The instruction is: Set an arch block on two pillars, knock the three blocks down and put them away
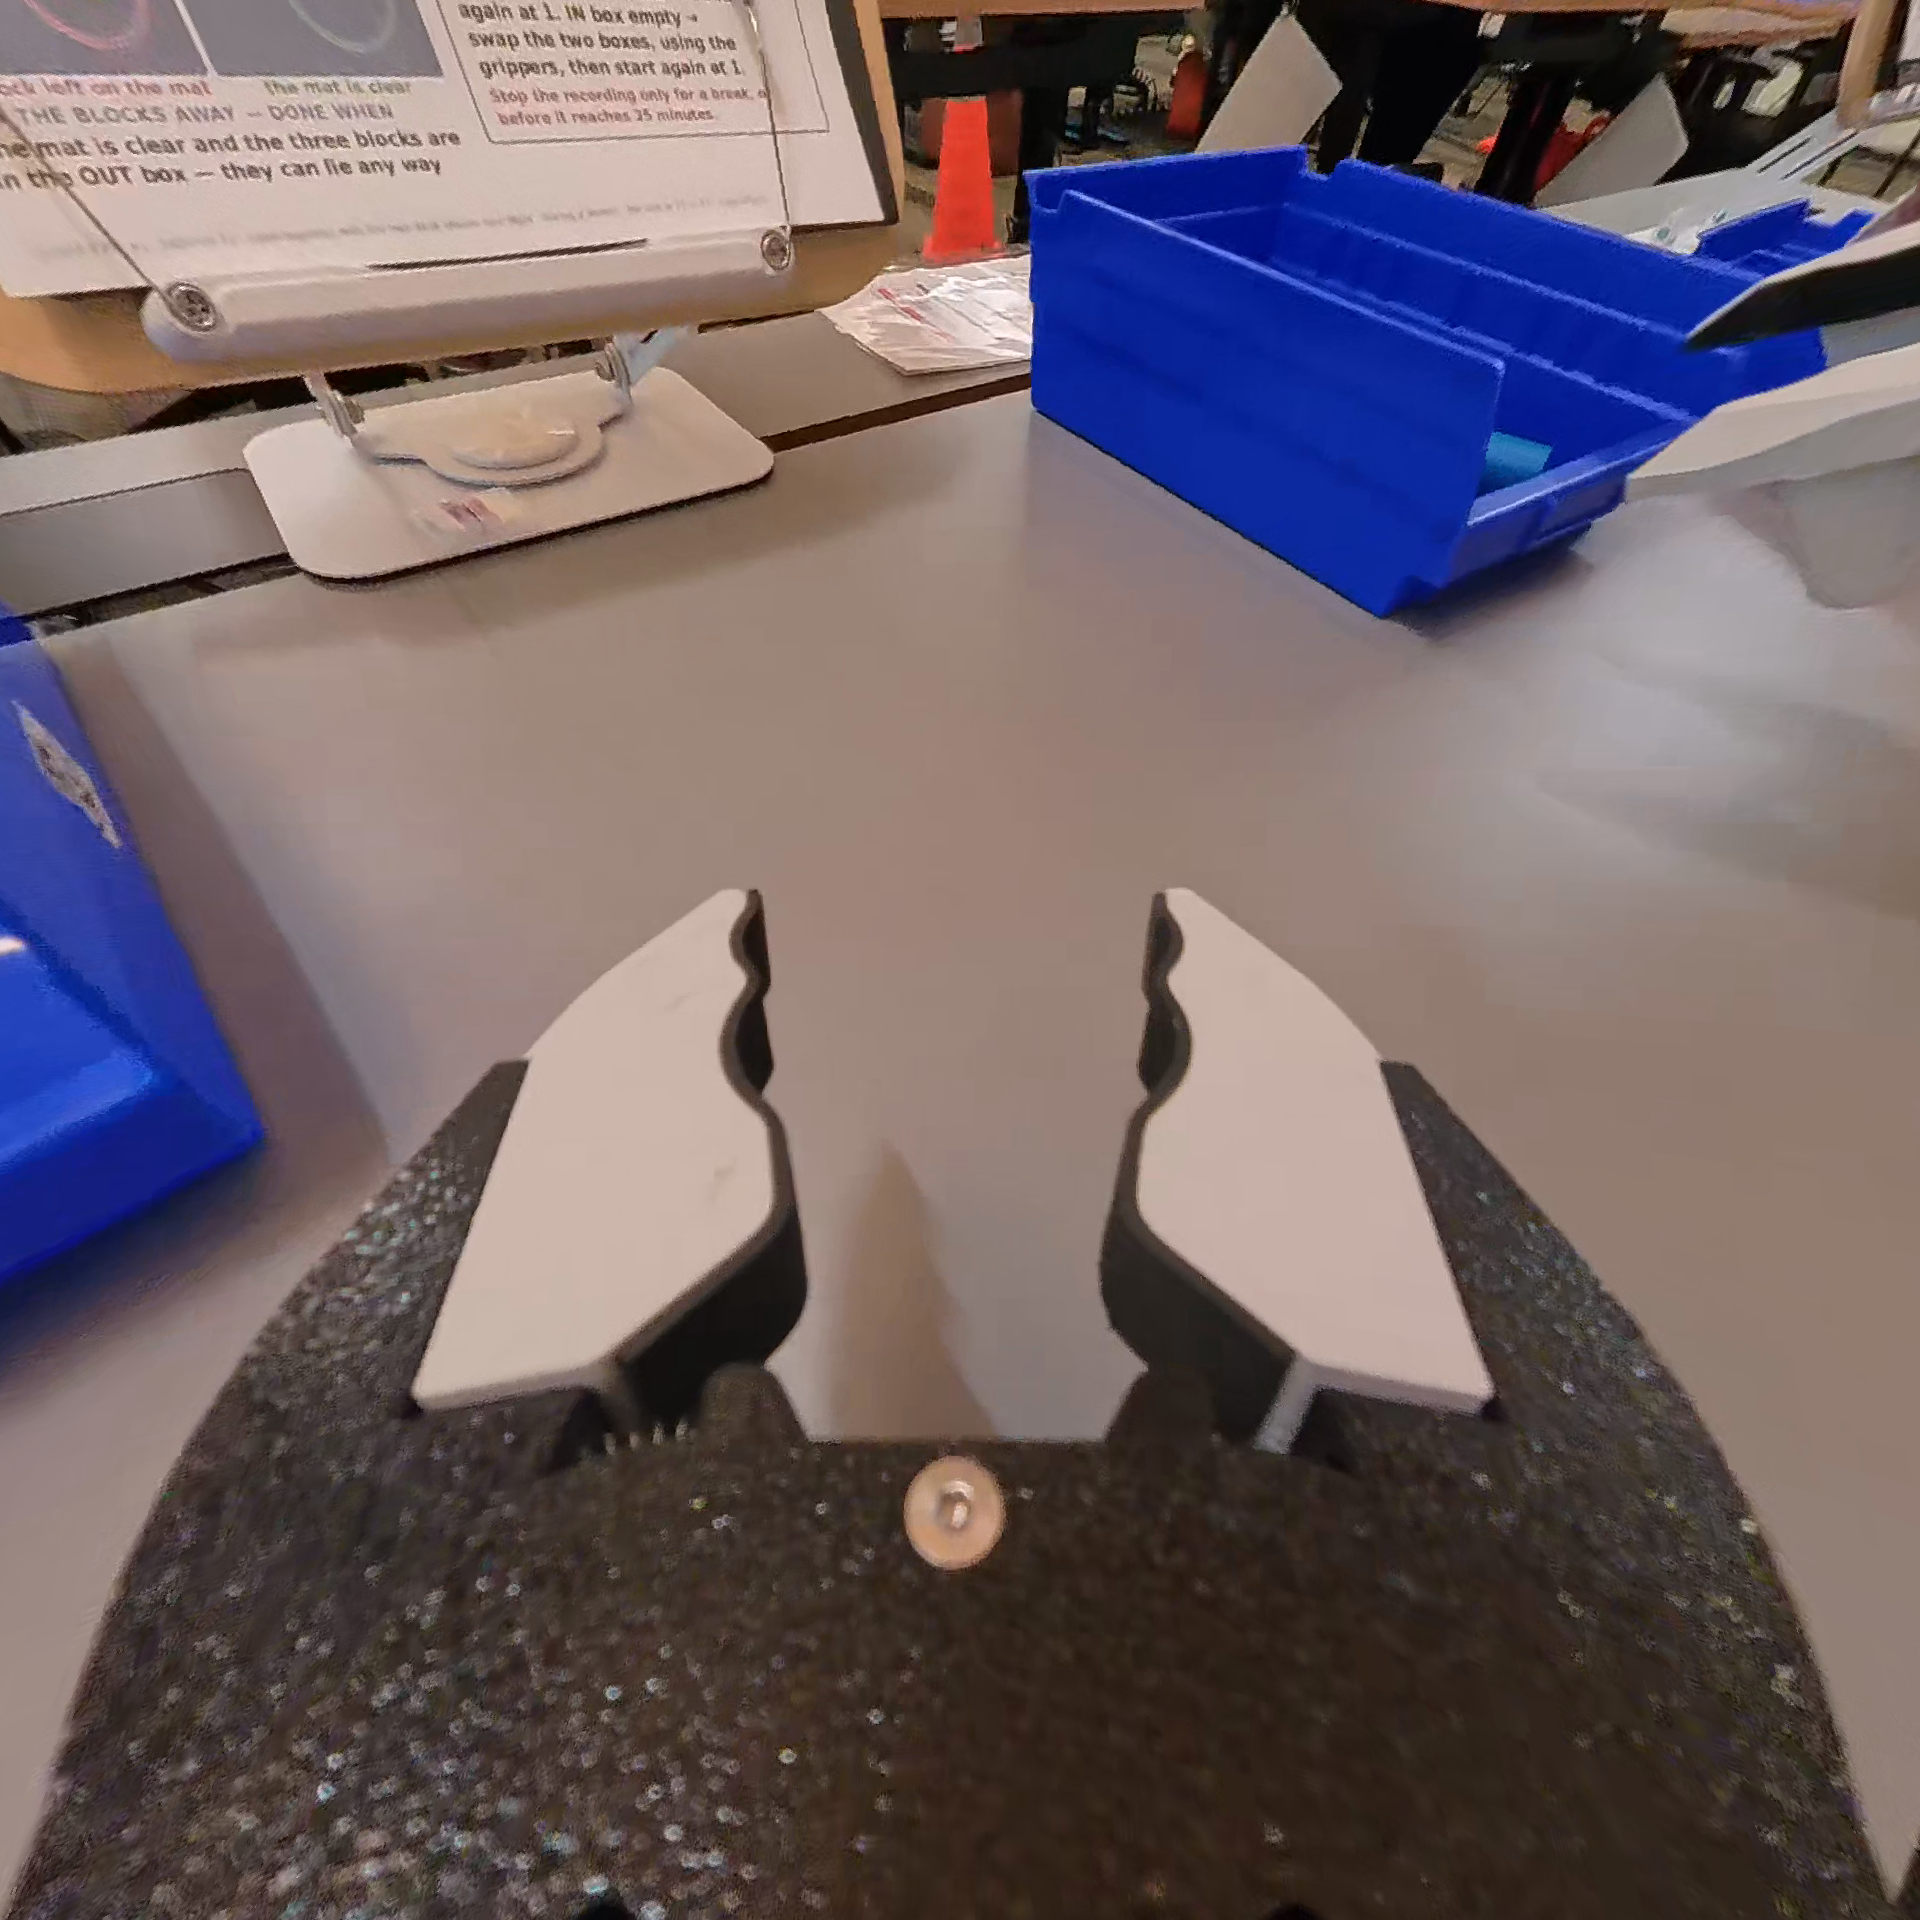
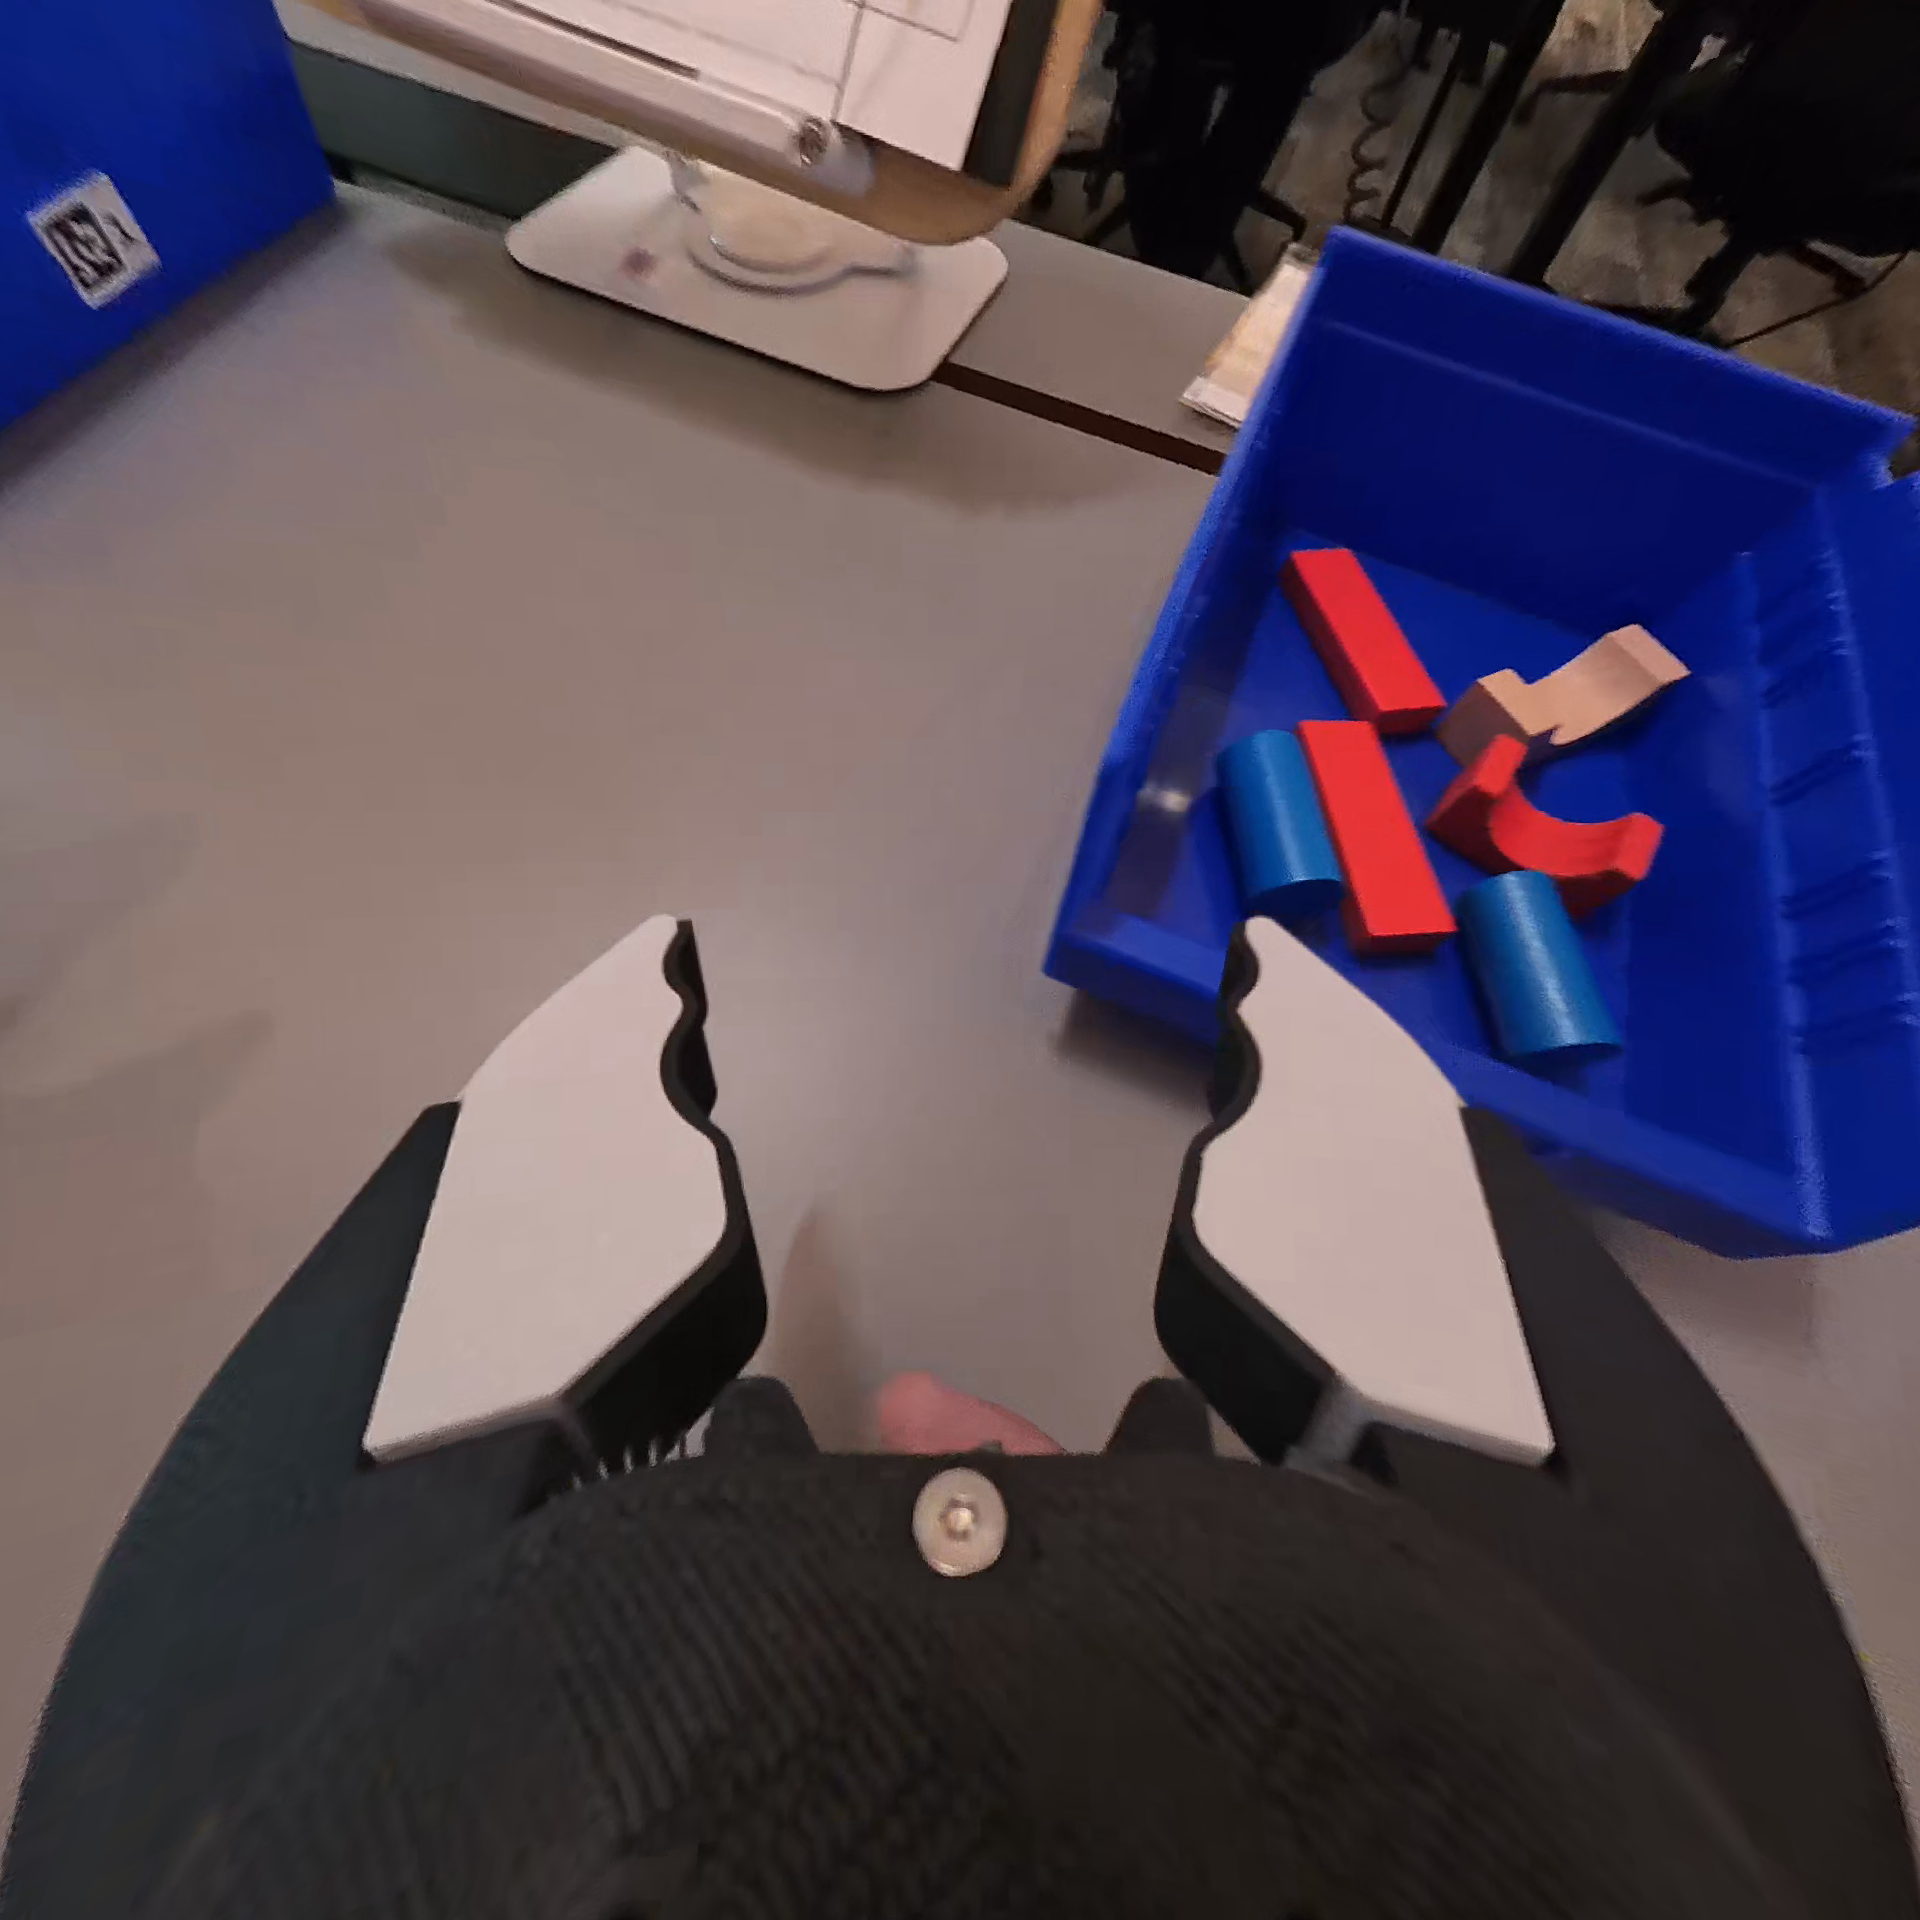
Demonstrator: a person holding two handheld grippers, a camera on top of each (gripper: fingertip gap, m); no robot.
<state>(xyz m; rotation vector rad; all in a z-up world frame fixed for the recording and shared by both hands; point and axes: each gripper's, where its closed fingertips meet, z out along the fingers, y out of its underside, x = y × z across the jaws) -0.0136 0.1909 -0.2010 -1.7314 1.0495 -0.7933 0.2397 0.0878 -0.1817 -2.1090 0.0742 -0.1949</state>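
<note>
My left gripper (image 1: 958,914) is open and empty, held low over the bare grey mat (image 1: 935,727). My right gripper (image 2: 961,940) is open and empty, above the mat just left of a blue bin (image 2: 1455,416). The bin holds two red flat blocks (image 2: 1361,639), two blue cylinders (image 2: 1278,821), a red arch block (image 2: 1548,831) and a bare wooden block (image 2: 1569,691). The same bin shows in the left wrist view (image 1: 1247,343) at the far right, with a blue cylinder (image 1: 1517,457) visible inside. The right gripper's fingers (image 1: 1787,416) reach in beside it.
A second blue bin sits at the left edge (image 1: 94,987), also in the right wrist view (image 2: 135,187) with a small printed tag. A white stand (image 1: 499,468) holding a printed sheet is at the back. An orange cone (image 1: 961,177) and papers (image 1: 945,312) lie beyond.
</note>
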